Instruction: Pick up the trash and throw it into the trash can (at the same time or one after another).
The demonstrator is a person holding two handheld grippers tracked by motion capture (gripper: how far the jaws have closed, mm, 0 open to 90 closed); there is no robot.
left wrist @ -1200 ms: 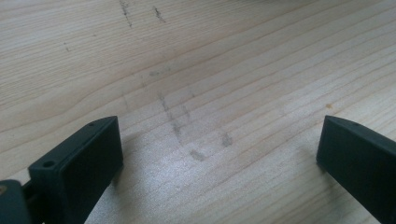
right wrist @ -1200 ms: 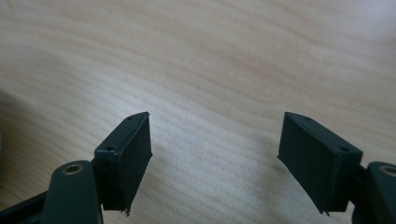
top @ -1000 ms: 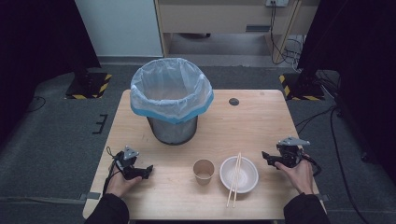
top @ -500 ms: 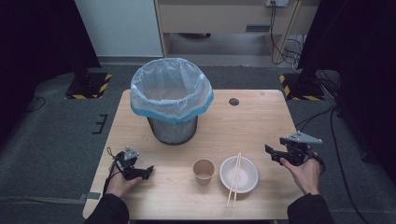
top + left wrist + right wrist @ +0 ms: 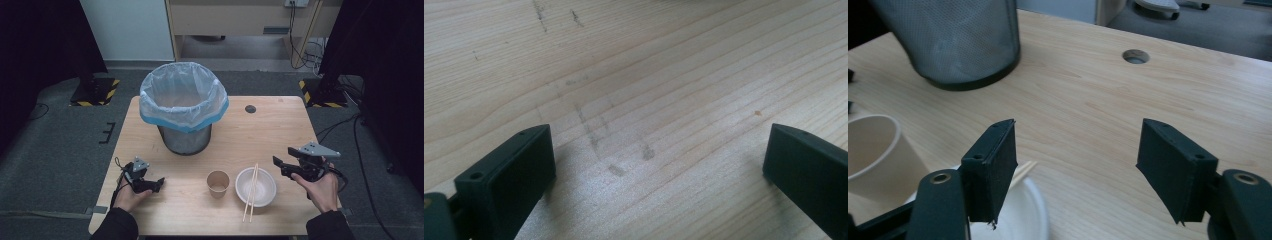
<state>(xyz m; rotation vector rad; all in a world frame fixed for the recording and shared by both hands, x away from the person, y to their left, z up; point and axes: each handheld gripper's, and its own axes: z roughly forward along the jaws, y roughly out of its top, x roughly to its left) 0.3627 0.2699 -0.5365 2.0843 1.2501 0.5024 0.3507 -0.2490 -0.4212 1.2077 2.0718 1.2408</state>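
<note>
Two grippers, jaws wide and empty: left gripper (image 5: 159,182) rests on table (image 5: 260,130); right gripper (image 5: 278,162) seemingly approaching, needing descent onto chopsticks (image 5: 251,189) across bowl (image 5: 265,190).

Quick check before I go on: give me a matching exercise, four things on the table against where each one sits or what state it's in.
Things:
1. chopsticks
2. paper cup
3. bin
4. right gripper

Places or states:
A. lined with a plastic bag, at the far side of the table
B. lying across the white bowl
C. open, empty, just right of the bowl
D. upright, just left of the bowl

Pairs: 1-B, 2-D, 3-A, 4-C
</note>
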